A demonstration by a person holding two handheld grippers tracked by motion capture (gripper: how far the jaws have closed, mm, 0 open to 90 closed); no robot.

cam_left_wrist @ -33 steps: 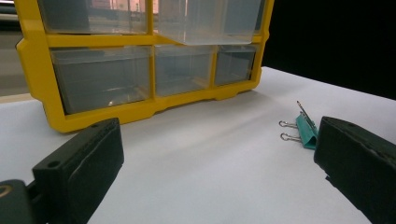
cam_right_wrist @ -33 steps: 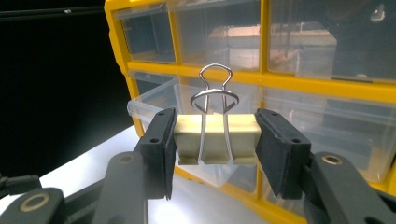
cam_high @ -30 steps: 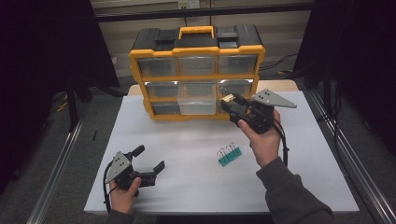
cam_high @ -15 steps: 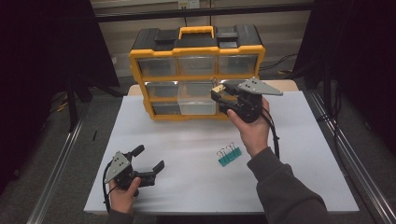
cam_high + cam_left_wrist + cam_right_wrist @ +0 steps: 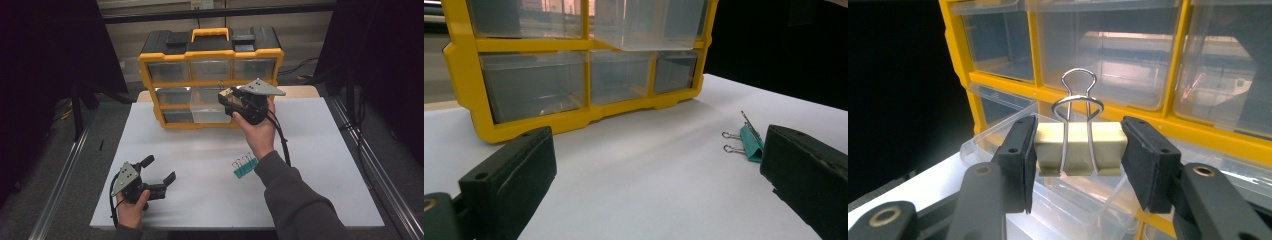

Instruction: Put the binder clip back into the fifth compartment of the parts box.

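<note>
Right hand-held gripper (image 5: 226,98), clamped on the two ends of a cream binder clip (image 5: 1079,148), has travelled leftward across the front of the organizer since a second ago; earlier it sat off the cabinet's right corner, and now it is held in front of the middle row, over a clear drawer (image 5: 1013,150) that stands pulled out. In the right gripper view the clip sits squarely between the black pads, its wire handles pointing up toward the yellow frame. Behind it stands the yellow and black drawer organizer (image 5: 210,55), the largest thing present, resting at the far edge of the white bench (image 5: 210,165), with three rows of clear drawers and a yellow carry handle on top; it has not shifted. No brand, label or writing can be read on it or anywhere else. Left hand-held gripper (image 5: 159,171) rests low on the bench at the near left, jaws standing wide apart with nothing between them, just where it was a second ago. Smallest, a few teal binder clips (image 5: 244,166) lie together on the bench beside the right sleeve, unmoved; the left gripper view shows them near its right jaw.
</note>
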